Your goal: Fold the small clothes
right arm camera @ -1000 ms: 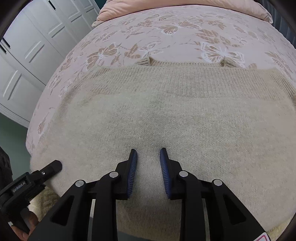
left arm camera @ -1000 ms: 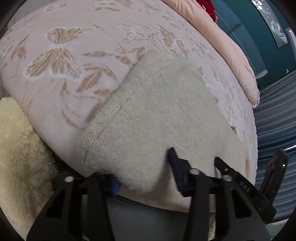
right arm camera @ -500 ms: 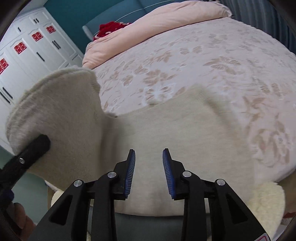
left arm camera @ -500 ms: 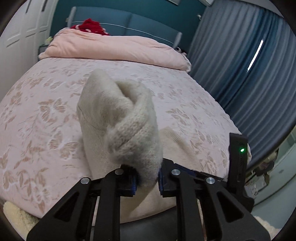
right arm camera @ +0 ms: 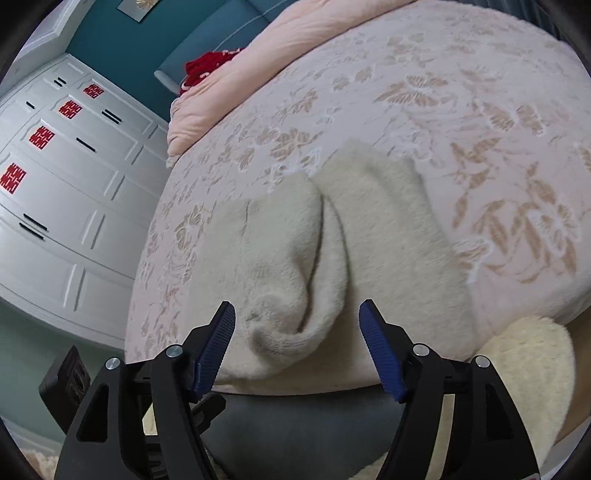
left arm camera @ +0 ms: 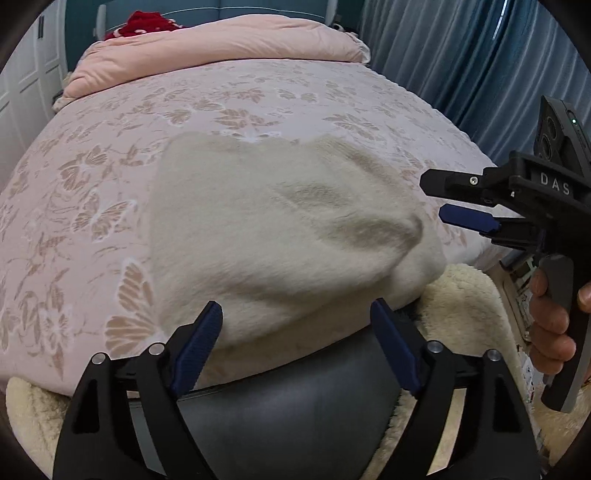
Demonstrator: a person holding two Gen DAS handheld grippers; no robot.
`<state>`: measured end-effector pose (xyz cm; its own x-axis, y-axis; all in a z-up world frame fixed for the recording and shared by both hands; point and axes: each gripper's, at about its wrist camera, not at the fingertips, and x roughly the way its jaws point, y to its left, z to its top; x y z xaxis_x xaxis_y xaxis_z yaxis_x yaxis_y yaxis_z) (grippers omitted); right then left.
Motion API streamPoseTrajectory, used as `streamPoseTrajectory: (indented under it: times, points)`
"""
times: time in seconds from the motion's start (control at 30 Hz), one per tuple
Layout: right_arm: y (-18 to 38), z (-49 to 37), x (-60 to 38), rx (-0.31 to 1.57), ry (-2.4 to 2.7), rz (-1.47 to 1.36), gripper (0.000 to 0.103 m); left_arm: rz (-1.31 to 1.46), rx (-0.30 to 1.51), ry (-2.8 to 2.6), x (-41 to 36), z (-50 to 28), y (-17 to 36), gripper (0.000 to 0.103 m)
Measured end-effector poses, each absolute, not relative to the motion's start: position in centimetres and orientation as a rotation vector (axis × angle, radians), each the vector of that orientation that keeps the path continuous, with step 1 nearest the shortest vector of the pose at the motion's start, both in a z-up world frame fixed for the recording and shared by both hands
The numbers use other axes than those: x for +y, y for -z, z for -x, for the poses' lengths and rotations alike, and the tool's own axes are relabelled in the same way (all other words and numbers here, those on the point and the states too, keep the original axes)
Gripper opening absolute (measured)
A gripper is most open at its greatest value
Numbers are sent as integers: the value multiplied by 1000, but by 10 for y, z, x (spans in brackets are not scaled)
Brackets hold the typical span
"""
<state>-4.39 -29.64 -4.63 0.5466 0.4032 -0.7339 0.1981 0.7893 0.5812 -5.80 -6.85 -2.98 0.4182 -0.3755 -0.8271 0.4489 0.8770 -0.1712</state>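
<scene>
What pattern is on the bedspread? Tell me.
Tan butterflies and leafy sprigs on pale pink bedspread, clearest in the left wrist view.

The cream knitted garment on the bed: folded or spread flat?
Folded: the cream knitted garment lies doubled over itself, a thick rolled edge showing.

You see a cream knit sweater (left arm camera: 280,236) lying folded over itself, rumpled, on the bed's near edge, centre frame.

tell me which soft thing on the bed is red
The bundle at the head of the bed, behind the pink duvet. The knit garment near both open grippers is cream.
</scene>
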Motion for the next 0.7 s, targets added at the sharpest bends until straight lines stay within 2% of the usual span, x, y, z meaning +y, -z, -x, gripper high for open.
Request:
streamPoseTrajectory:
  times: [0.2,0.23,0.27,0.3,0.33,0.37,0.4,0.43,0.5,0.57,0.7]
  points:
    - [77,19,-254,1131,-148,-661,67,-46,1111,388,-43,46,57,80]
    - [78,14,-247,1142,-157,-652,61,-53,1100,371,-42,44,59,80]
    - [76,10,-242,1145,-162,-635,29,-63,1092,353,-42,42,61,79]
    - [69,7,-239,1134,-170,-618,20,-67,1090,344,-41,40,62,77]
    - [55,7,-238,1087,-196,-624,19,-68,1092,345,-42,38,64,67]
    - [36,8,-240,1011,-244,-648,18,-74,1099,340,-42,37,65,64]
    - [14,12,-247,934,-288,-668,17,-78,1099,340,-42,36,66,54]
    - [-8,17,-254,859,-325,-676,16,-96,1097,319,-42,35,66,29]
    - [-34,32,-265,784,-301,-617,16,-70,1125,375,-41,32,66,26]
    - [-23,42,-281,813,-201,-531,16,-10,1155,405,-42,31,66,22]
    - [90,42,-324,1101,38,-499,17,-42,1173,410,-56,30,74,22]
